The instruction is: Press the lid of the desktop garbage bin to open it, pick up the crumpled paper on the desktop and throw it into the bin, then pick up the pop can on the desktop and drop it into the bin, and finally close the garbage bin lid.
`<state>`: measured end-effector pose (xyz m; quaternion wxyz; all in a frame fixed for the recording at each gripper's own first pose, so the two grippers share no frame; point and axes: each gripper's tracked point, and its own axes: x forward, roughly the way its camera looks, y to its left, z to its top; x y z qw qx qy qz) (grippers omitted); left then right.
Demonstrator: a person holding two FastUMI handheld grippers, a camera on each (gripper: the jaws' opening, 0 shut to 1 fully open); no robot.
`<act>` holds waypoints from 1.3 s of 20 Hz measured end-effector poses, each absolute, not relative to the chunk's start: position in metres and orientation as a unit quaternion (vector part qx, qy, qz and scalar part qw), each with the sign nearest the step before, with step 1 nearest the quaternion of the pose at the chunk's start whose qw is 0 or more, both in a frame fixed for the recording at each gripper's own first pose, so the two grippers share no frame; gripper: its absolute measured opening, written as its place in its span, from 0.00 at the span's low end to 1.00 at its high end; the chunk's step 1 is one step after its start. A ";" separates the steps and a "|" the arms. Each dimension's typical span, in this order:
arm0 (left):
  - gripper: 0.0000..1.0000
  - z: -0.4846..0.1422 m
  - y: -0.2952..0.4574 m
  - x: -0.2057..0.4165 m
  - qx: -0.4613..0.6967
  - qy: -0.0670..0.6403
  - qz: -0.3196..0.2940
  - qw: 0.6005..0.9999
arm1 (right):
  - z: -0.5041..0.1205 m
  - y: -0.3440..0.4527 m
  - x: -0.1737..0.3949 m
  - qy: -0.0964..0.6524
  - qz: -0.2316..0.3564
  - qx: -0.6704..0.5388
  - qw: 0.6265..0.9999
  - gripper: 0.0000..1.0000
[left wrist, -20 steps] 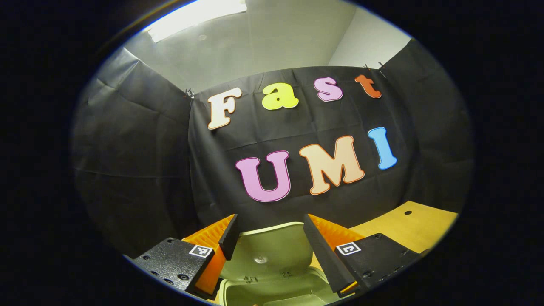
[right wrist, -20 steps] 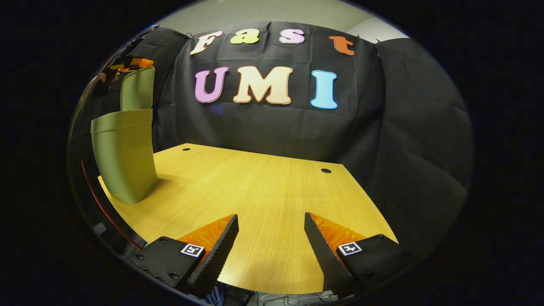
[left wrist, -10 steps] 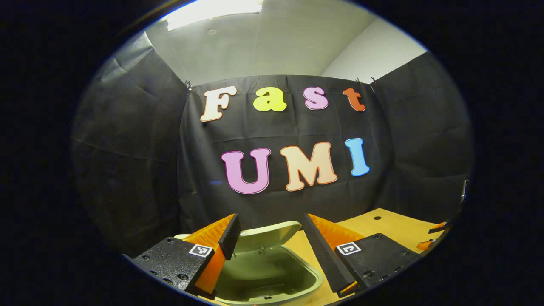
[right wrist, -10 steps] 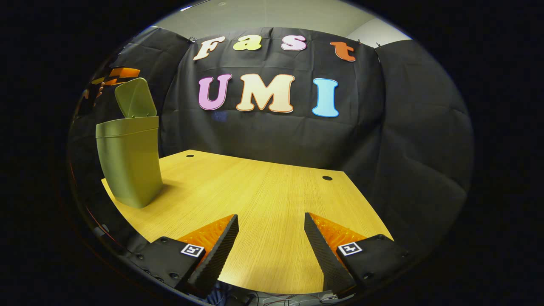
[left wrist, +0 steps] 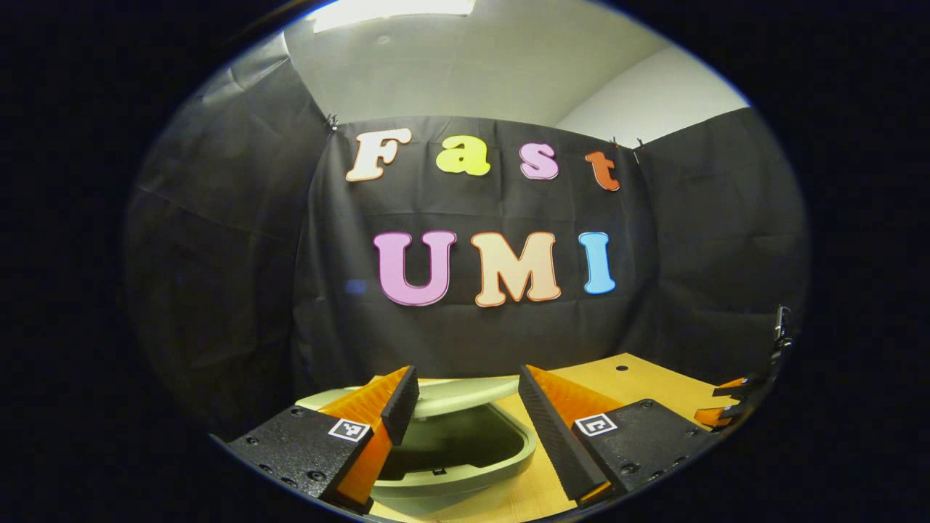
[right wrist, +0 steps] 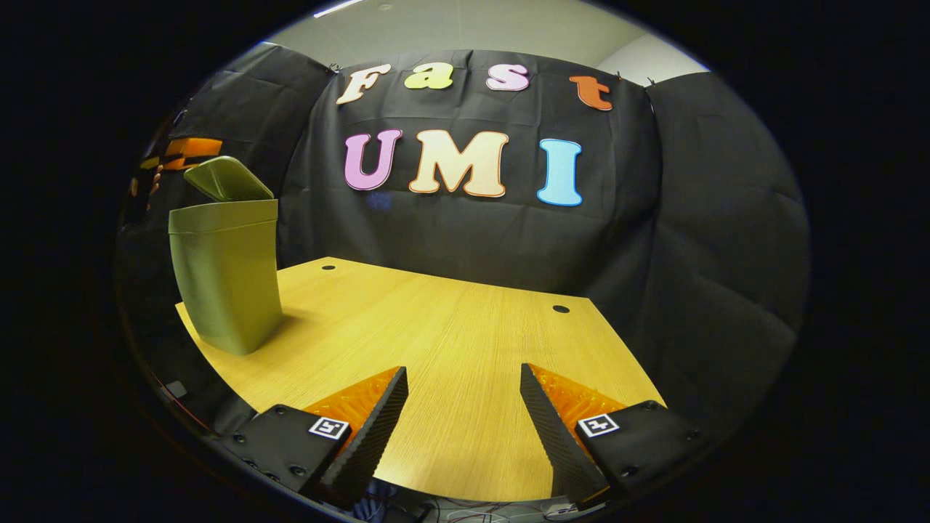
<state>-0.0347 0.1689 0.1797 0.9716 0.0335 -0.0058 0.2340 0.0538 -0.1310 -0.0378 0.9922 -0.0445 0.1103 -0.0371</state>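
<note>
1. Your left gripper (left wrist: 465, 396): jaws spread wide, nothing between them and nothing gripped. It hangs above the bin, looking down over its mouth. The same tool shows in the right gripper view as a small shape (right wrist: 182, 149) just above and behind the lid, at the far left; whether it touches the lid cannot be told from there.

2. Garbage bin (left wrist: 465, 465): directly below and ahead of your left gripper, its rim and hollow seen between the two fingers. In the right gripper view it stands upright (right wrist: 229, 280) well ahead and to the left of your right gripper, near the table's left edge.

3. Lid (left wrist: 465, 388): hinged at the bin's far side, tilted low over the opening, partly down, with a gap left at the near side. In the right gripper view it slants above the rim (right wrist: 229, 180).

4. Your right gripper (right wrist: 463, 407): jaws wide apart, holding nothing, low over the table near its front edge.

5. Table (right wrist: 450, 341): pale wood grain, two small round holes toward the back. In the left gripper view its surface (left wrist: 639, 378) lies ahead and to the right of your left gripper.

6. Bin contents: cannot be made out.
</note>
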 end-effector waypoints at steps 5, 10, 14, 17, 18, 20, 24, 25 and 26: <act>0.87 0.125 0.191 -0.039 -0.007 0.037 0.257 0.966 | -0.032 -0.132 0.050 0.102 -0.037 -0.045 0.993 0.98; 0.85 0.123 0.192 -0.039 0.019 0.027 0.270 0.962 | -0.037 -0.140 0.053 0.111 -0.047 -0.040 0.992 0.98; 0.84 0.121 0.192 -0.039 0.038 0.017 0.279 0.960 | -0.041 -0.139 0.055 0.118 -0.045 -0.041 0.991 0.98; 0.84 0.121 0.190 -0.040 0.042 0.011 0.279 0.959 | -0.048 -0.136 0.058 0.127 -0.041 -0.047 0.990 0.98; 0.84 0.121 0.190 -0.041 0.045 0.006 0.279 0.959 | -0.049 -0.134 0.058 0.129 -0.039 -0.049 0.990 0.98; 0.84 0.117 0.192 -0.039 0.049 0.008 0.282 0.958 | -0.049 -0.130 0.060 0.131 -0.034 -0.052 0.989 0.98; 0.87 0.118 0.190 -0.040 0.061 0.004 0.285 0.957 | -0.052 -0.125 0.063 0.135 -0.024 -0.056 0.989 0.98; 0.87 0.119 0.188 -0.040 0.068 0.000 0.281 0.957 | -0.051 -0.124 0.062 0.134 -0.021 -0.056 0.989 0.98; 0.87 0.118 0.185 -0.039 0.068 -0.003 0.277 0.958 | -0.051 -0.123 0.062 0.134 -0.019 -0.054 0.989 0.98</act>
